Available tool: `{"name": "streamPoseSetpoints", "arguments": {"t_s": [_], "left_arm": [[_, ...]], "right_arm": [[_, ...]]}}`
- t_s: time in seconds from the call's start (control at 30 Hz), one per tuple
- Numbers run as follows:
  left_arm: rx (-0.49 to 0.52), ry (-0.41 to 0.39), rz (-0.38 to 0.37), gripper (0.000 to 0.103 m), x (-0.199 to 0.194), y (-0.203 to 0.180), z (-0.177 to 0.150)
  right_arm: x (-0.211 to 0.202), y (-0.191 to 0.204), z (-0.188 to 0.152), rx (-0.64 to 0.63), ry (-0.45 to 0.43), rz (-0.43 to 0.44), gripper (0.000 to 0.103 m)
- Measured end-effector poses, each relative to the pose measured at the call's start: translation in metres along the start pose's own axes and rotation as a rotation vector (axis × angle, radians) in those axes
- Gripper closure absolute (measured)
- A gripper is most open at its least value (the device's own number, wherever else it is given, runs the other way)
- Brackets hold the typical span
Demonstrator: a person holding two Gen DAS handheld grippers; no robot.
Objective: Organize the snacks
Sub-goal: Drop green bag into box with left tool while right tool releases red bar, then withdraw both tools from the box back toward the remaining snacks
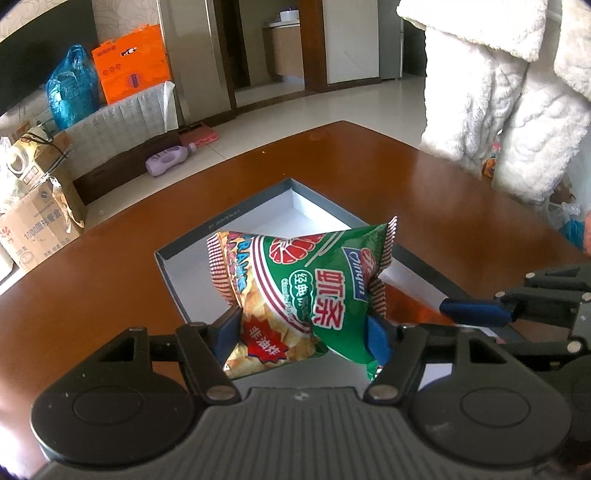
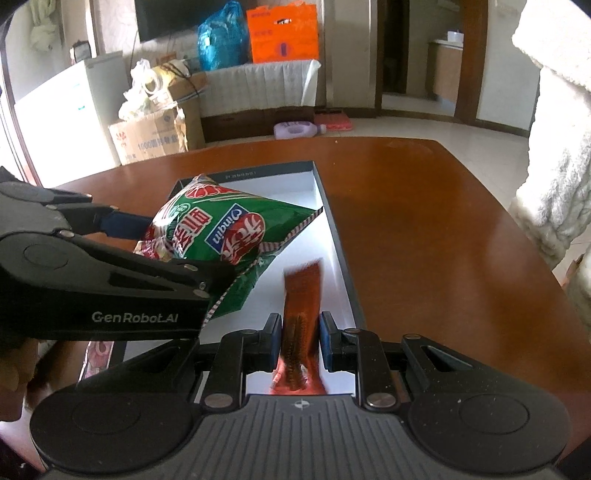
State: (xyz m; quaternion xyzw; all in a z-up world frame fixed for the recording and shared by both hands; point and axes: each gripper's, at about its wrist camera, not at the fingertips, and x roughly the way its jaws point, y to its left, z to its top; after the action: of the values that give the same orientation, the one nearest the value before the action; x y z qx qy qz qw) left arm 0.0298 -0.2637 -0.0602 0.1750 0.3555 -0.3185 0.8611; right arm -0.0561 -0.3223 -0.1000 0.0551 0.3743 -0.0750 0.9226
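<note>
A puffy green snack bag [image 1: 325,280] with red stripes hangs over an open grey box with a white inside [image 1: 295,201], which lies on the brown table. My left gripper [image 1: 301,330] is shut on the bag's lower part, a blue pad pressing each side. In the right wrist view the same bag [image 2: 221,229] is held up from the left by one of that gripper's fingers [image 2: 122,221]. My right gripper [image 2: 300,330] is shut on a narrow orange-red snack packet [image 2: 303,295], low over the box's right side [image 2: 341,240]. The left wrist view shows a right-gripper finger [image 1: 476,310] at its right edge.
A person in a white fleecy coat [image 1: 498,92] stands at the table's far right edge, with small snack packets [image 1: 491,166] beside them. Cardboard boxes [image 2: 151,136], an orange bag [image 2: 282,33], a blue bag [image 2: 221,37] and a purple bottle [image 2: 295,130] sit beyond the table. A pink packet [image 2: 99,350] lies left of the box.
</note>
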Motion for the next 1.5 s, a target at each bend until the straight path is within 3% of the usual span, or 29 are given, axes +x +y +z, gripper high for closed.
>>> {"name": "streamPoseSetpoints", "arguments": {"t_s": [0.4,0.53,0.6,0.77,1.2,1.33,1.5], "left_arm": [[-0.062,0.037,-0.056,0.023,0.009,0.009,0.007],[-0.074,0.012,-0.078,0.020,0.004,0.010,0.010],[-0.069,-0.005,-0.067,0.014,0.001,0.008,0.013],[-0.048,-0.023,-0.058,0.012,-0.007,0.005,0.016],[-0.144,-0.060,0.007,0.012,-0.045,0.041,0.013],[-0.150,-0.059,0.049,0.012,-0.056,0.052,0.008],[-0.152,-0.065,0.082,0.012,-0.071,0.062,-0.001]], "right_arm": [[-0.001,0.001,0.001,0.005,-0.020,-0.005,0.079],[-0.007,-0.001,0.002,0.014,-0.048,-0.016,0.075],[-0.012,-0.003,0.002,0.022,-0.067,-0.023,0.074],[-0.014,-0.009,0.001,0.040,-0.081,-0.026,0.072],[-0.027,-0.001,0.001,0.049,-0.129,0.005,0.067],[-0.031,0.003,0.002,0.057,-0.154,0.028,0.055],[-0.037,0.011,0.007,0.054,-0.189,0.047,0.054]]}}
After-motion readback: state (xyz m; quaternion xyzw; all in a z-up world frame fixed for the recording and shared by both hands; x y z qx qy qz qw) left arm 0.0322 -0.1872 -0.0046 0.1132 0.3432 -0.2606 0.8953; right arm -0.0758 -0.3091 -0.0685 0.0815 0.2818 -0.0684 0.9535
